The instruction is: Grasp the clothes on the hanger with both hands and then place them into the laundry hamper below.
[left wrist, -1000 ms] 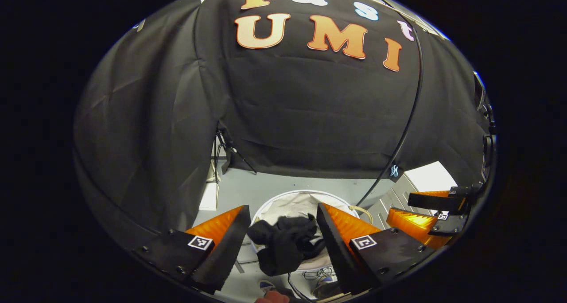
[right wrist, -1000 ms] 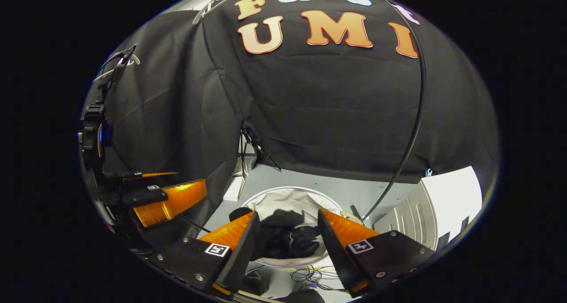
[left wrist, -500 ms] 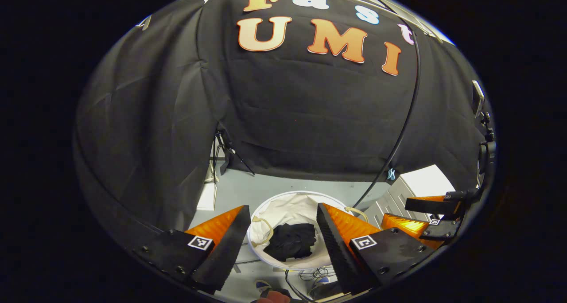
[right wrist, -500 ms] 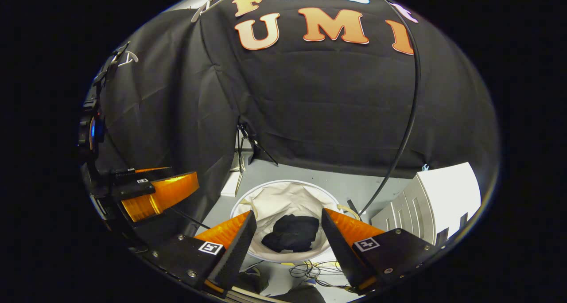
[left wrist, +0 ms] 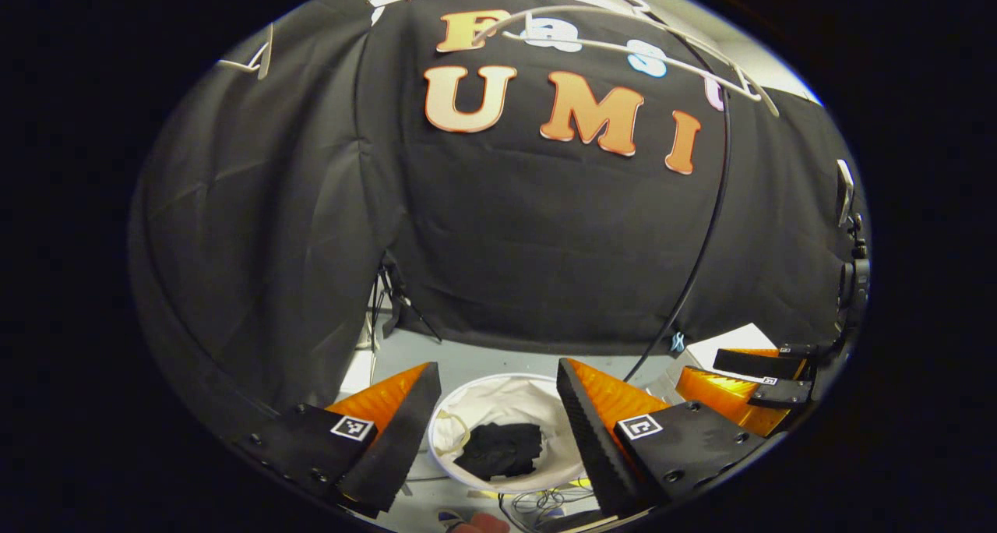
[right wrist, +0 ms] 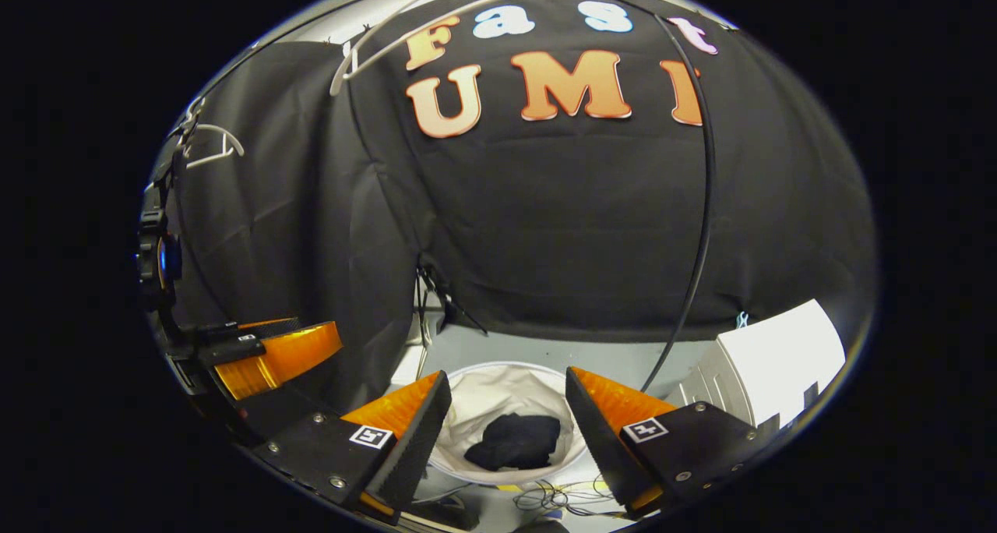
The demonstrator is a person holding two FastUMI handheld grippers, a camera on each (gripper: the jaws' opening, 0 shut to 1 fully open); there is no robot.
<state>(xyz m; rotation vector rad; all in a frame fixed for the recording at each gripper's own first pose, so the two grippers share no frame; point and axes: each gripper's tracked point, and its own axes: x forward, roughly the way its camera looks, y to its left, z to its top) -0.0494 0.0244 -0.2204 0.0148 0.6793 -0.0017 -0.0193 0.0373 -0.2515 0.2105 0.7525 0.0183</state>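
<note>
Open room above hamper point(left wrist: 444, 459) — hanger point(left wrist: 623, 46) overhead

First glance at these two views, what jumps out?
The dark clothes lie bunched in the bottom of the white laundry hamper on the floor, seen between each gripper's spread fingers. Both the left gripper and the right gripper are open and empty above it. Overhead, a bare white hanger hangs against the black cloth wall.

Crumpled black clothes point(left wrist: 500, 450), draped over the rim a second ago, now lie inside the round white fabric hamper point(left wrist: 498, 397). Both views have tilted up: hamper slid toward 6 o'clock, white plastic hanger point(left wrist: 623, 46) now showing at 12 o'clock. Both grippers' fingers unchanged, spread.
</note>
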